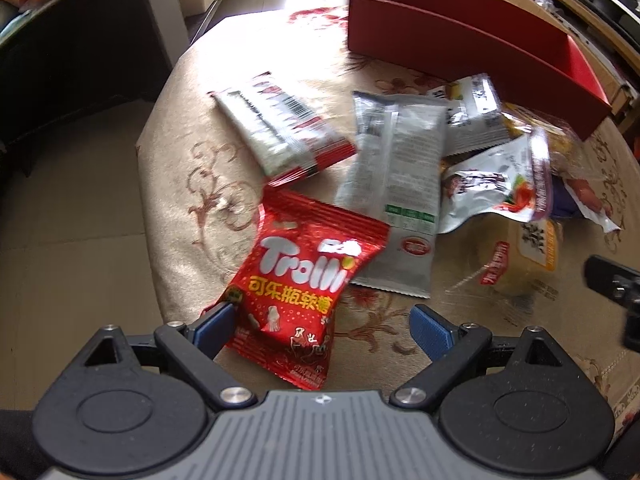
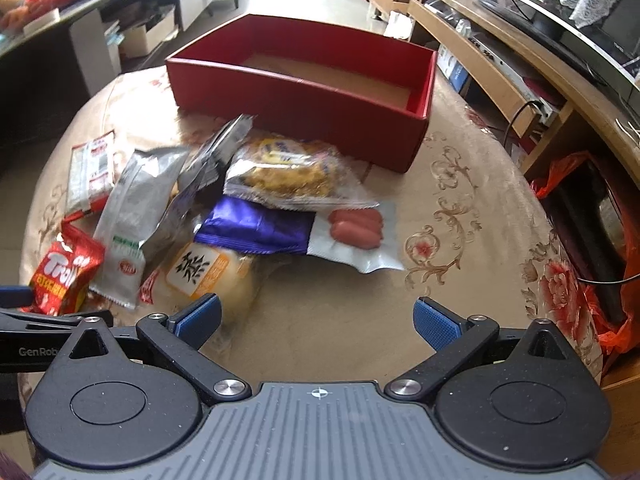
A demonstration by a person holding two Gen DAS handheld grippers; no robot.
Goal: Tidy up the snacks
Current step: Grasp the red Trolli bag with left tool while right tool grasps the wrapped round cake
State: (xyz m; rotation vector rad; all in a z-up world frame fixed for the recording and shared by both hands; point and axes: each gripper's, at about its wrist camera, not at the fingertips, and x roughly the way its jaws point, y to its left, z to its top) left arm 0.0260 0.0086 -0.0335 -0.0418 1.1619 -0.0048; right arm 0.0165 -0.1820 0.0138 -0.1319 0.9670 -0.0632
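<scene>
Organizing snacks: approach to the first packet. The left gripper (image 1: 322, 326) stands released, jaws wide, pointing steeply down over the near left edge of the desk (image 1: 188, 184). The red Trolli gummy bag (image 1: 298, 292) lies flat on the desk between the open fingers, closer to the left pad (image 1: 216, 326), which overlaps the bag's lower left corner; whether it touches cannot be told. The right pad (image 1: 430, 330) stands well clear of the bag. The bag's long axis runs from near the gripper up and slightly rightward, roughly across the line of closure, so a closing stroke would likely meet its side edges. The right gripper (image 2: 318, 320) is likewise released and empty, above bare cloth beside the pile of snacks (image 2: 256, 208); the Trolli bag lies far to its left, so the left hand is nearer. The red box (image 2: 304, 100), apparently the destination, sits empty beyond the pile.
</scene>
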